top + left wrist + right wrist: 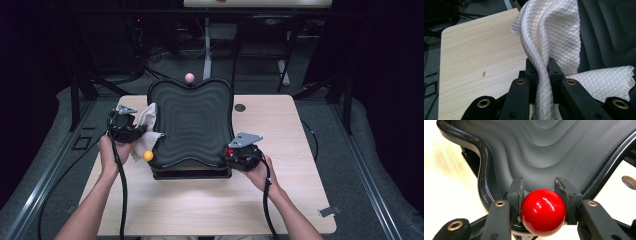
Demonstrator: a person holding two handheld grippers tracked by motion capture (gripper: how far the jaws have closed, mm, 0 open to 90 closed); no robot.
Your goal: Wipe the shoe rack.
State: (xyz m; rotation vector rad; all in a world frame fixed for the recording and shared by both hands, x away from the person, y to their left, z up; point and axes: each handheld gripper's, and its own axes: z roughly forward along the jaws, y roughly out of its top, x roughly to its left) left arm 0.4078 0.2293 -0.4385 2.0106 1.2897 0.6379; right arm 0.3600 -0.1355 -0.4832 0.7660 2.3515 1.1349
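Note:
A black wavy tray (192, 122) stands on the wooden table (210, 205), with round knobs at its corners. My left gripper (137, 131) sits at the tray's left edge, shut on a white quilted cloth (147, 120); in the left gripper view the cloth (549, 37) is pinched between the jaws of that gripper (541, 72) and drapes onto the tray (609, 32). My right gripper (231, 152) is at the tray's near right corner, shut on a red ball knob (543, 212) between the jaws of this gripper (541, 195). An orange knob (148, 155) and a pink knob (189, 77) mark other corners.
A round grommet hole (240, 107) lies in the table right of the tray. Cables trail from both grippers toward the near edge. A small grey clip (328, 211) hangs at the table's right near corner. Dark floor and stands surround the table.

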